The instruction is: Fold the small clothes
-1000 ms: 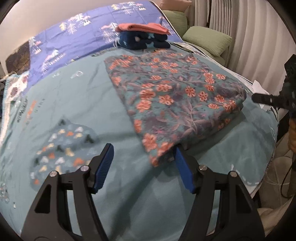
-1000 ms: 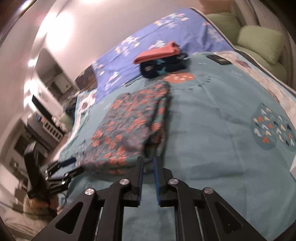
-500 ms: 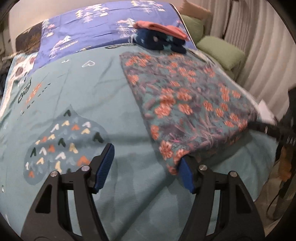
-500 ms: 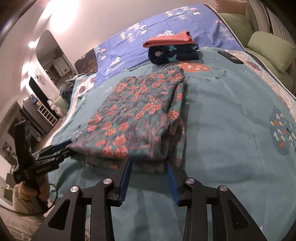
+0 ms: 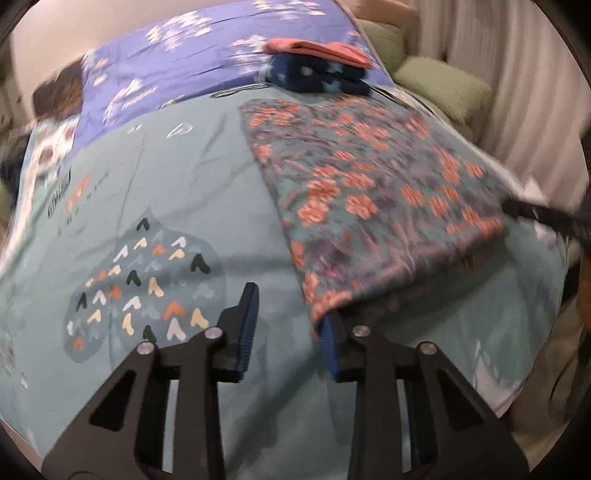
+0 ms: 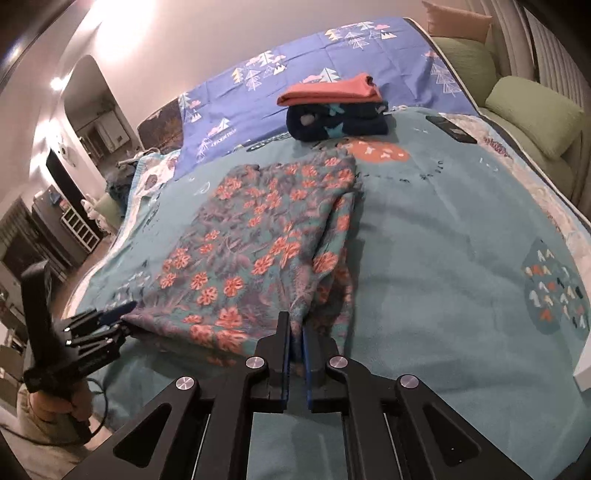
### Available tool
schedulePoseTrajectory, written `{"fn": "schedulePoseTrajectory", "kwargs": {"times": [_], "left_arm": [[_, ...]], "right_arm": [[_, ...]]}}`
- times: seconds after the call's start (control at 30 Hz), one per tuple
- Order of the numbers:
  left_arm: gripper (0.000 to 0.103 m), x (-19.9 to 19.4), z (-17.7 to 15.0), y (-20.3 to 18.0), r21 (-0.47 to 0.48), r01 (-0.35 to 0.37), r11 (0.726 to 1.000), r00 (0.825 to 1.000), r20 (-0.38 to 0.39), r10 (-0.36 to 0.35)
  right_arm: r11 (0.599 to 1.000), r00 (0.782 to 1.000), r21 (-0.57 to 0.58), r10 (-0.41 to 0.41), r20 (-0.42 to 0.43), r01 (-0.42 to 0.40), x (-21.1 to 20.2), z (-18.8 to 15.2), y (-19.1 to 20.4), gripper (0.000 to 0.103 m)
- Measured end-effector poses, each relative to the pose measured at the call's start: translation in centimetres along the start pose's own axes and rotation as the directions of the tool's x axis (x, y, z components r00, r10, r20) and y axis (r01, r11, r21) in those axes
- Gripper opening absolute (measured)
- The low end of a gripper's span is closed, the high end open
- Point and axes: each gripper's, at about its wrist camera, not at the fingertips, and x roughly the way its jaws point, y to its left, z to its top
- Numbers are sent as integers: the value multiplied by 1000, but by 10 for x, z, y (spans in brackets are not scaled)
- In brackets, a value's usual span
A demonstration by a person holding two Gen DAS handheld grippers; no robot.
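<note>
Fleece cloth (image 6: 266, 236) at twelve o'clock: right claw (image 6: 295, 332) clamps its corner; left claw (image 5: 288, 317), just closing, gapes beside its corner and may miss.

Left wrist view is dim and motion-blurred throughout. Right wrist view is sharp, with ceiling light glare at upper left. Fisheye bending and dark vignetting mark both frames' edges.

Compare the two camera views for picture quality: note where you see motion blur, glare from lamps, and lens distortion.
Left wrist view: motion blur smears the floral garment and the folded stack; no glare. Right wrist view: sharp, with the floral print crisp; lamp glare washes the wall at upper left. Both views: fisheye bends the bed into a dome, with dark rounded corners.
</note>
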Motion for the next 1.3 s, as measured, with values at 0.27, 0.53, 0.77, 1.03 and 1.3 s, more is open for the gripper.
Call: {"fn": "schedulePoseTrajectory", "kwargs": {"times": [0.27,0.53,0.77,1.03,1.3], "left_arm": [[23,-44,5,9,56,140,989,989,40,-142],[23,-42,67,9,69,249,966,953,162,-257],[27,44,58,-11,74,233,970,972,-35,-231],[36,38,50,-9,117,281,953,960,-19,-281],[36,40,48,-1,95,321,942,947,-15,-322]], "right_arm": [[998,1000,68,6,19,-7,-6,-4,-29,17],[994,994,72,79,72,-84,4,60,-39,38],[977,992,172,129,2,-127,74,106,-64,44],[999,997,16,35,69,-36,97,122,-40,3],[981,995,168,-95,8,93,127,124,-97,3]]}}
